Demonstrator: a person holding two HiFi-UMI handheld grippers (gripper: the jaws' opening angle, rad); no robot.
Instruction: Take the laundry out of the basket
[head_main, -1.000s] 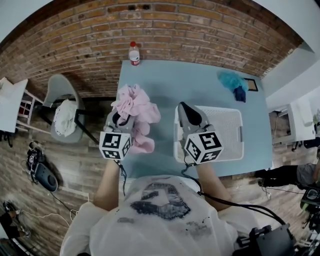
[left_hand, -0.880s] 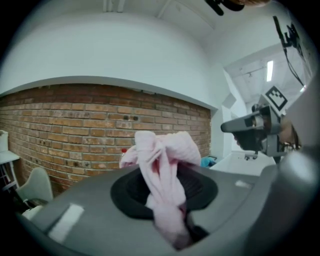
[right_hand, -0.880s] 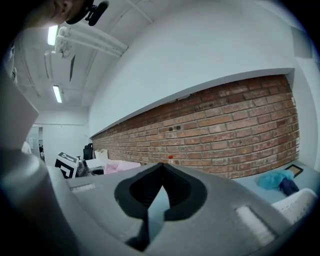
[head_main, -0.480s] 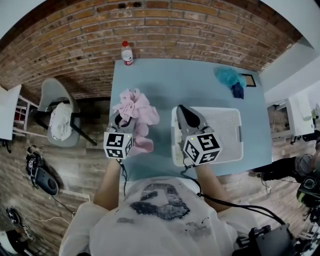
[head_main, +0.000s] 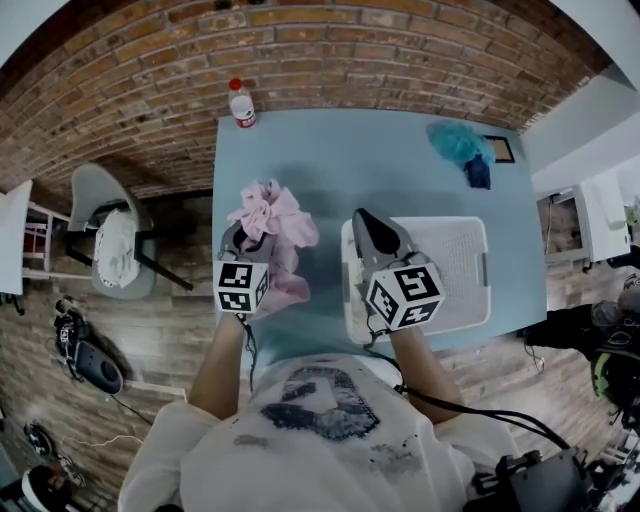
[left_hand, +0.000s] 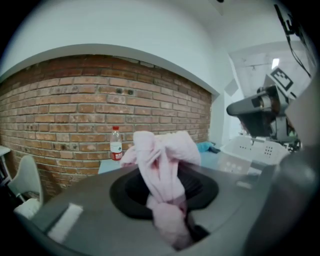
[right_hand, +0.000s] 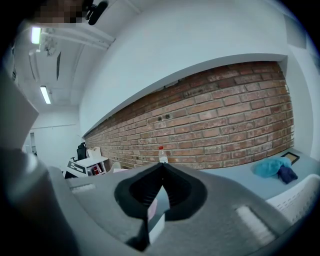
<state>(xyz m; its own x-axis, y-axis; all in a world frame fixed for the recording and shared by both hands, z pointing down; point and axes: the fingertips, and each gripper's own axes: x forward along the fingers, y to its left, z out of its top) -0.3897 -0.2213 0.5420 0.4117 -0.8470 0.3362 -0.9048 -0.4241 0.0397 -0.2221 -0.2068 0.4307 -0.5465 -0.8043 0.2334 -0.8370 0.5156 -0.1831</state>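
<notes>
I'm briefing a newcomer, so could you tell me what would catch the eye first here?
The pink cloth stands out, bunched in the left hand-held gripper above the blue table. Right of it sits the white basket, the shut right hand-held gripper at its left end.

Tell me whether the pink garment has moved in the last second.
Yes. The pink garment overhung the table's left edge; now it sits inside that edge.
</notes>
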